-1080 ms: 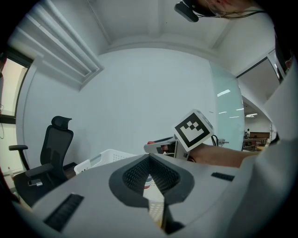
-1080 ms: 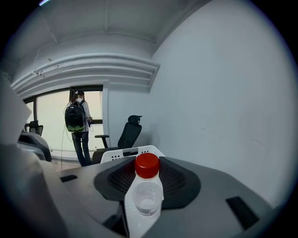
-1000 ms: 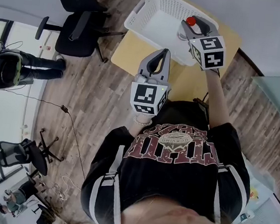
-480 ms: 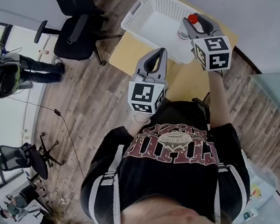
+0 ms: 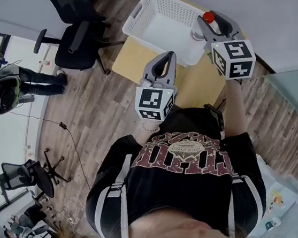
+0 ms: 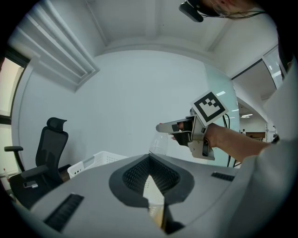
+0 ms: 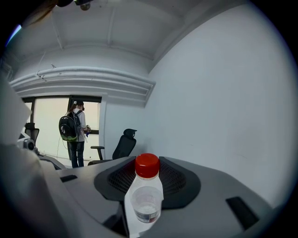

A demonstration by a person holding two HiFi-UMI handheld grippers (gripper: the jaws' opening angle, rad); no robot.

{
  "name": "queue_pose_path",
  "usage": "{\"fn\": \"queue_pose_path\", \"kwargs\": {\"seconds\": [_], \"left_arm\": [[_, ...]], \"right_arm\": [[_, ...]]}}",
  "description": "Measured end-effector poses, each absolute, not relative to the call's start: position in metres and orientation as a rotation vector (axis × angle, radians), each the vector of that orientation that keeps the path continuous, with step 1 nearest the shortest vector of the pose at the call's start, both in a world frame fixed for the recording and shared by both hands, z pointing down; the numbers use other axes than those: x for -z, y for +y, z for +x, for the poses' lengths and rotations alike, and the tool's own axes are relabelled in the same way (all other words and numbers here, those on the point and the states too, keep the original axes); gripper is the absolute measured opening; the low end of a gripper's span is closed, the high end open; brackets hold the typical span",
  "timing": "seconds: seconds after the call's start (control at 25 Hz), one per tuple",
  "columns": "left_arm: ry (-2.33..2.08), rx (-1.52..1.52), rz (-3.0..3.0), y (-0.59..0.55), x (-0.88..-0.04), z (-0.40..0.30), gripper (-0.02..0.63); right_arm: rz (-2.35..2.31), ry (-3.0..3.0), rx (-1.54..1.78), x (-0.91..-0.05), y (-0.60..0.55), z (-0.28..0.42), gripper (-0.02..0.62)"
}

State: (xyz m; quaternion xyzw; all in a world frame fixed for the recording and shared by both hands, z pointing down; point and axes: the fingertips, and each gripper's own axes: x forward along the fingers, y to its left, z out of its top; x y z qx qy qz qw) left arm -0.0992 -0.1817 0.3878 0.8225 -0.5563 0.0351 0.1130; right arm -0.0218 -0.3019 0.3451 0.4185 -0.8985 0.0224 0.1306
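Observation:
My right gripper (image 5: 205,21) is held up over the near rim of a white basket (image 5: 162,16), shut on a small clear bottle (image 7: 146,200) with a red cap (image 7: 147,165). The cap (image 5: 208,16) sticks out past the fingertips. In the left gripper view the right gripper (image 6: 193,131) hangs in the air with the bottle's clear body (image 6: 160,145) below it. My left gripper (image 5: 169,56) is lower and nearer to me, above the table's front edge, pointing at the basket. Its jaws (image 6: 150,159) meet with nothing between them.
The basket stands on a small light wood table (image 5: 198,87) against the wall. A black office chair (image 5: 69,22) is left of the table. A person with a backpack (image 7: 73,134) stands by the window, further left. The floor is wood planks.
My right gripper has lifted the bottle higher and a little right; the basket has dropped out of the right gripper view. The left gripper has barely moved.

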Motion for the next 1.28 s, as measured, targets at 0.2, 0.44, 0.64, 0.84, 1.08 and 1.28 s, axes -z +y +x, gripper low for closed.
{"fn": "queue_pose_path", "kwargs": {"seconds": [0.2,0.44,0.64,0.84,1.08,1.28], "left_arm": [[-1.613,-0.100,2.432,-0.178,-0.384,-0.089,0.048],[-1.600,-0.098,2.447,-0.176,-0.382,-0.079,0.048],[-1.586,-0.099,2.460,-0.174,-0.381,-0.071,0.046],[-1.570,-0.097,2.474,-0.169,-0.378,-0.062,0.046],[-1.557,-0.101,2.480,-0.166,-0.378,-0.052,0.046],[-1.550,-0.108,2.479,-0.168,-0.381,-0.052,0.046]], "right_arm": [[1.250,-2.621,-0.038,-0.327,-0.294,-0.006,0.156],[1.294,-2.621,-0.019,-0.314,-0.284,0.013,0.156],[1.335,-2.612,-0.012,-0.306,-0.279,0.031,0.156],[1.395,-2.596,-0.005,-0.299,-0.271,0.052,0.156],[1.449,-2.571,-0.016,-0.299,-0.267,0.076,0.156],[1.463,-2.539,-0.053,-0.314,-0.268,0.084,0.156]]}}
